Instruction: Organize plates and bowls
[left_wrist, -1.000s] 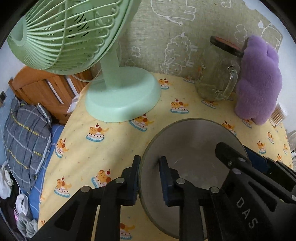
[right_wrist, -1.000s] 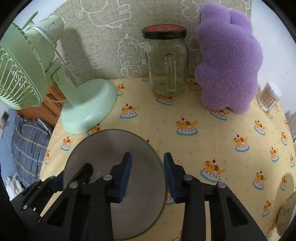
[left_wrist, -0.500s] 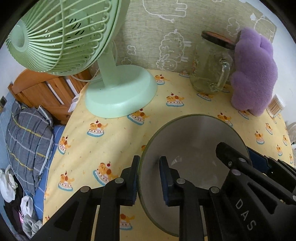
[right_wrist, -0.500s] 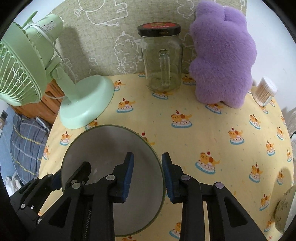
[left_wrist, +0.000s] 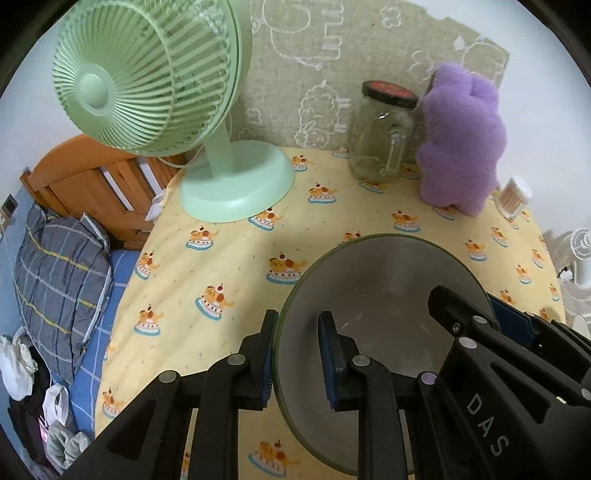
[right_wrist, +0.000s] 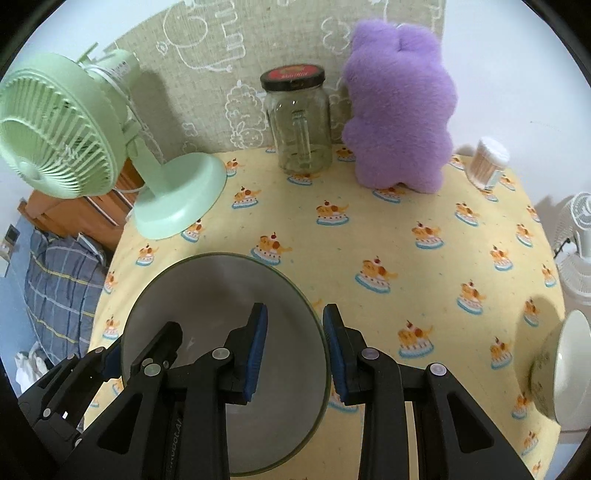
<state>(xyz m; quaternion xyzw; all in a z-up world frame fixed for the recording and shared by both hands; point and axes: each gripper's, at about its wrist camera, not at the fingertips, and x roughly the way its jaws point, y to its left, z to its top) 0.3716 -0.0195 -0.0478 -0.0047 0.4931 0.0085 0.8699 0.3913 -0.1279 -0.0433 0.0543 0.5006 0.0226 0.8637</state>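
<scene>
A shallow grey bowl (left_wrist: 380, 288) with a thin green rim hangs above the yellow cake-print tablecloth (left_wrist: 236, 266), held from both sides. My left gripper (left_wrist: 297, 356) is shut on its left rim, one blue pad inside and one outside. My right gripper (right_wrist: 295, 349) is shut on the right rim of the same bowl (right_wrist: 214, 295). Each gripper shows in the other's view across the bowl: the right one (left_wrist: 498, 332) and the left one (right_wrist: 110, 369). A cream bowl (right_wrist: 561, 365) rests on the cloth at the far right edge.
At the back of the table stand a green desk fan (left_wrist: 236, 184), a lidded glass jar with a handle (right_wrist: 299, 125), a purple plush toy (right_wrist: 402, 107) and a cotton swab tub (right_wrist: 487, 162). The table's left edge drops to a bed with a checked pillow (left_wrist: 59, 266).
Both grippers have risen and drawn back together with the grey bowl. The fan, jar and plush look farther off, and the cream bowl has come into the right wrist view.
</scene>
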